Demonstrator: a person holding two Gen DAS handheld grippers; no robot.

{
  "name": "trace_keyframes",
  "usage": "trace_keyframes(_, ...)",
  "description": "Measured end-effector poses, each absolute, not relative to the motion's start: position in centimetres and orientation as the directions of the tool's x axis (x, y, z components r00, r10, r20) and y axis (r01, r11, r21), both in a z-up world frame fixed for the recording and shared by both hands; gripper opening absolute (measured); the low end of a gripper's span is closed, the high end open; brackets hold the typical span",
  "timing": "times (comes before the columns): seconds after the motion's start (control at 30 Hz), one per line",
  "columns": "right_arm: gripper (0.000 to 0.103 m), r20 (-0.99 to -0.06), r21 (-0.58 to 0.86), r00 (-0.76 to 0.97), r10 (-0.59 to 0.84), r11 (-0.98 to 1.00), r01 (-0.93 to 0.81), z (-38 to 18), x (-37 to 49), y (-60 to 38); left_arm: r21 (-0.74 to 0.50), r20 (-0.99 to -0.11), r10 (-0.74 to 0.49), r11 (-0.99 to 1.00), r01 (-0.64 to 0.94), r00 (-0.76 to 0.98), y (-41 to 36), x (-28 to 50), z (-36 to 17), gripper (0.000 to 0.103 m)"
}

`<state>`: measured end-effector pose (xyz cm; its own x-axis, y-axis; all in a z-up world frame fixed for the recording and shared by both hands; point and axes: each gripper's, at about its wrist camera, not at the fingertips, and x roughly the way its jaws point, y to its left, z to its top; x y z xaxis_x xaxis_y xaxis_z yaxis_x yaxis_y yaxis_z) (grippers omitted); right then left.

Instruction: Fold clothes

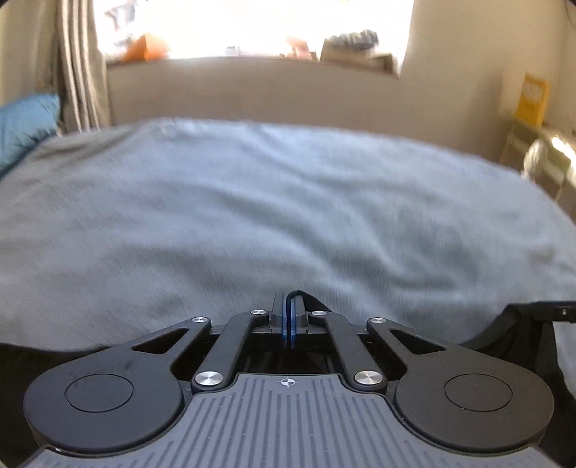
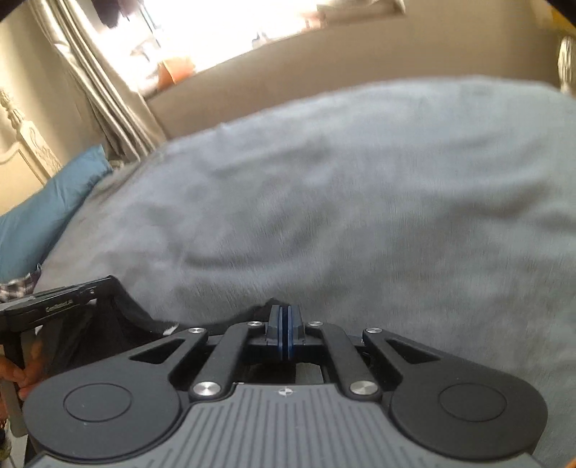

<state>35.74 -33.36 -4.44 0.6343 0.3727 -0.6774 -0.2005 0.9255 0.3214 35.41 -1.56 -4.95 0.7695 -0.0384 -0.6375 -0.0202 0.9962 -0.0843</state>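
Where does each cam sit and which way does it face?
Left wrist: on the left gripper, angled down over the grey blanket toward the window; jaws pinch black cloth.
Right wrist: on the right gripper, same heading, tilted; left gripper's hand shows.
Shared: blanket, blue pillow, curtain, window.

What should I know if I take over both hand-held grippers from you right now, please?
Left gripper: shut, pinching an edge of the black fabric garment.
Right gripper: shut, with black fabric at its tips; the grip looks likely but is blurred.
The garment hangs low at the near edge of the grey fleece blanket covering the bed, between the two grippers. A blue pillow lies at the far left.
Done: both edges apparently picked up.
Left: spread the garment on the blanket and make every fold; no fold shows yet.
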Motion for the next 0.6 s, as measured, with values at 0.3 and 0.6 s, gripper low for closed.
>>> trace_keyframes(0.3, 0.001, -0.69, 0.192, 0.669, 0.275, 0.961, -0.197, -6.9, 36.8, -32.0, -0.007, -0.633, 0.037, 0.999, -0.054, 0.773, -2.4, 36.1, -7.8, 0.0)
trace_keyframes(0.6, 0.029, -0.68, 0.479, 0.634, 0.368, 0.878, 0.004, -7.5, 38.0, -36.1, -0.168, -0.665, -0.064, 0.984, -0.065, 0.744, 0.0, 36.6, -6.1, 0.035)
